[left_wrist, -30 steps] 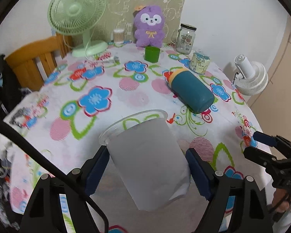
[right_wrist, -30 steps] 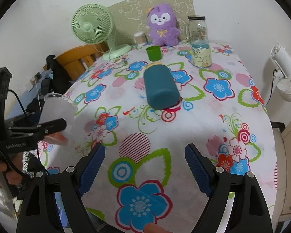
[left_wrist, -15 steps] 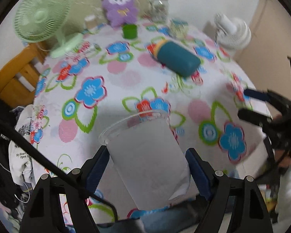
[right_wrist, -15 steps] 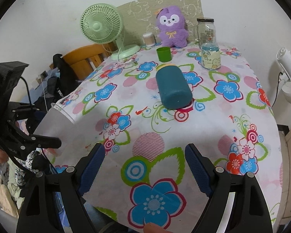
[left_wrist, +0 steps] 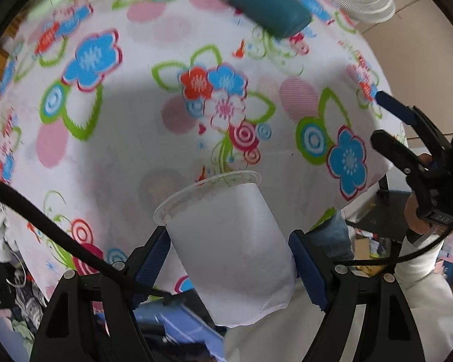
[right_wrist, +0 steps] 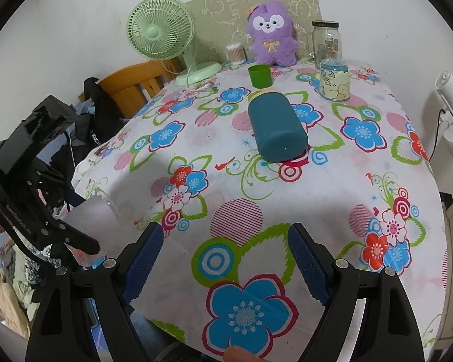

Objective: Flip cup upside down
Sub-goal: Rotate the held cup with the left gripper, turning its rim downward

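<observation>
Translucent white cup [left_wrist: 226, 244], clamped by its sides between the blue pads of the left gripper [left_wrist: 229, 256], held in the air over the near left edge of the table [right_wrist: 332, 211]. Rim now pointing away and down toward the flowered cloth; a second ago pointing out across the table, with fans and plush toy in sight. Now tipped steeply forward, so only cloth below and the blurred far end above. Means the turn-over looks well under way, though not finished: rim not yet facing straight down, cup not yet set on the cloth.

Seen from the right, only a pale corner of the cup peeping past the dark frame of the left gripper, at the near left.

Right gripper [right_wrist: 226, 259] spread wide, holding nothing, hovering over the near middle of the table, much as a second ago.

Farther out: teal bottle [right_wrist: 276, 129] lying on its side mid-table. Beyond it, green cup [right_wrist: 259, 75], jars, purple plush toy [right_wrist: 271, 39] and green fan [right_wrist: 163, 33] at the far edge, well apart from the action.
</observation>
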A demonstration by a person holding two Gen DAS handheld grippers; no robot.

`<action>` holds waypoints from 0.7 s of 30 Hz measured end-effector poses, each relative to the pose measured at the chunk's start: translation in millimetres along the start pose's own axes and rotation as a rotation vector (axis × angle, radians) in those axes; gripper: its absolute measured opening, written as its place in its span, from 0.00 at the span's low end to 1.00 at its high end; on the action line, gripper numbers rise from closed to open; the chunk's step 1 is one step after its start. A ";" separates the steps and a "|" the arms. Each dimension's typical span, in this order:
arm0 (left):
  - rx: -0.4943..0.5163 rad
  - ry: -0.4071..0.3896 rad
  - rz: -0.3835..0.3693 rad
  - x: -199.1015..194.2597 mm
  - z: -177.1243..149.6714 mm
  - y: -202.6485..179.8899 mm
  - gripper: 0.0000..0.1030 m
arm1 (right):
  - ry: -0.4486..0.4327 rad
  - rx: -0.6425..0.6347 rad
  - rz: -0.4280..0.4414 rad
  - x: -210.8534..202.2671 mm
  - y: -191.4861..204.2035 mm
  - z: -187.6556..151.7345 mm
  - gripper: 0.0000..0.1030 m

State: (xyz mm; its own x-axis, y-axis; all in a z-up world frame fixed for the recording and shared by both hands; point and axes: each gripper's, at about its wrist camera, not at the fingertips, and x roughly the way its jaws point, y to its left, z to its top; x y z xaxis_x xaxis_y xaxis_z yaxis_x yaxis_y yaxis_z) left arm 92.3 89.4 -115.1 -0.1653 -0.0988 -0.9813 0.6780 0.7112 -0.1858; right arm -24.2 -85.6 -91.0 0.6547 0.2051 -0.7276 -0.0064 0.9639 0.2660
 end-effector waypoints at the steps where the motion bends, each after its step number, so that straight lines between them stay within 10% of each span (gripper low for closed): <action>1: -0.004 0.015 0.002 2.2 1.2 0.8 0.80 | -0.001 0.000 -0.001 -0.9 0.0 -0.1 0.84; 6: -0.009 -0.020 0.072 3.3 9.2 2.1 0.80 | -0.004 0.000 -0.017 3.5 -1.2 1.3 0.84; 16: -0.002 -0.371 0.234 3.3 16.2 -0.3 0.82 | 0.000 -0.020 -0.053 2.2 -1.0 2.0 0.84; 21: -0.029 -0.394 0.195 14.2 8.7 -2.9 0.90 | -0.009 -0.026 -0.057 -0.9 2.2 2.2 0.84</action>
State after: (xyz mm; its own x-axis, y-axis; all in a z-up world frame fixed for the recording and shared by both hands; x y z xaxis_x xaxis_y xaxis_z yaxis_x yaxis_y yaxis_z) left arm 94.2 79.9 -129.0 0.2539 -0.2146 -0.9431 0.6479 0.7617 0.0010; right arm -23.1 -84.0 -88.3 0.6611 0.1489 -0.7354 0.0111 0.9781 0.2080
